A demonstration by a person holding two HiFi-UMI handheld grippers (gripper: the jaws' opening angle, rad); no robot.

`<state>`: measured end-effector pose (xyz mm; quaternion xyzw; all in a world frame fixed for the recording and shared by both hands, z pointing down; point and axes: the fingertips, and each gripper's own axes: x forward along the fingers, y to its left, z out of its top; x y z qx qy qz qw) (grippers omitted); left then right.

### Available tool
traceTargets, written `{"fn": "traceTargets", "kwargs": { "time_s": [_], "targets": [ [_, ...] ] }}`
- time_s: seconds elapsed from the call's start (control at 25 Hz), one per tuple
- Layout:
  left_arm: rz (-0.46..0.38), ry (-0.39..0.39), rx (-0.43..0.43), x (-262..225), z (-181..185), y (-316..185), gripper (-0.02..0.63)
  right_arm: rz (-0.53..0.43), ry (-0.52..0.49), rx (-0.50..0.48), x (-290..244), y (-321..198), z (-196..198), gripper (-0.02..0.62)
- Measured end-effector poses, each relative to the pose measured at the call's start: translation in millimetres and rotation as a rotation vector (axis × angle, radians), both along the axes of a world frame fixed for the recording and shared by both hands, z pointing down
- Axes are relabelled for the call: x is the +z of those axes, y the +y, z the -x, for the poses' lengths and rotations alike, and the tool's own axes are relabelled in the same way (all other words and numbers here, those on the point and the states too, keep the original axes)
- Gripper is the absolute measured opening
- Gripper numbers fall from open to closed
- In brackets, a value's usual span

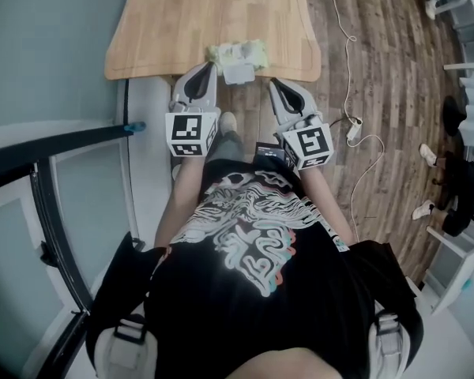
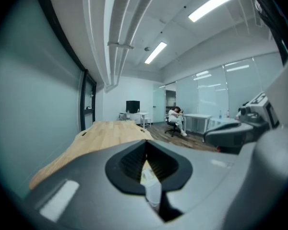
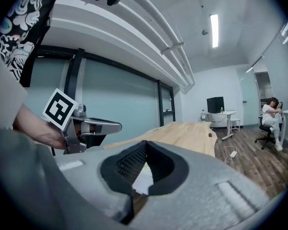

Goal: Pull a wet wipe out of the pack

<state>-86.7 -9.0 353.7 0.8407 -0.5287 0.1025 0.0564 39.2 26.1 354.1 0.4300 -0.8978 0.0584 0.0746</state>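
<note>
- Table of pale wood fills the top of the head view.
- Left gripper points at the table's near edge. Its jaws are closed tight, with nothing in them.
- Pack of wet wipes lies at that near edge, just in front of both grippers and between their tips. A white piece sits on its near side.
- Right gripper points the same way. Its jaws are closed too and hold nothing.
- Cable lies on the wooden floor at the right.
</note>
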Motion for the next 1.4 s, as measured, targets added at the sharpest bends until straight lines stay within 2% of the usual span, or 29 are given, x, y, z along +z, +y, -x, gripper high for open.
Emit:
{"fn": "traceTargets", "kwargs": {
  "time_s": [0.28,0.48,0.64,0.8,1.0,1.2,1.4],
  "targets": [
    [0.016,-0.018,0.029,6.1,18.5,-44.5,-0.011,0.022,0.005,0.053,6.2,-49.3,10.1,-0.002],
    [0.029,-0.07,0.075,18.1,29.9,-71.2,-0.011,0.043,0.022,0.062,15.8,-79.0,27.0,-0.002],
    [0.047,-0.051,0.094,24.4,37.1,-91.1,-0.011,0.072,0.036,0.083,24.0,-95.1,35.9,-0.002],
    [0.062,-0.051,0.15,33.2,34.1,-99.4,-0.011,0.102,0.051,0.103,34.9,-100.4,41.9,-0.002],
    [0.077,-0.04,0.206,49.6,33.7,-108.6,-0.011,0.147,0.025,0.115,49.7,-105.5,49.8,-0.002],
    [0.091,-0.073,0.282,66.3,29.6,-110.0,-0.011,0.173,0.079,0.124,62.0,-94.0,54.8,-0.001],
    [0.15,-0.1,0.37,86.7,17.7,-108.7,-0.011,0.192,0.123,0.094,71.4,-81.3,63.3,0.0]
  ]
}}
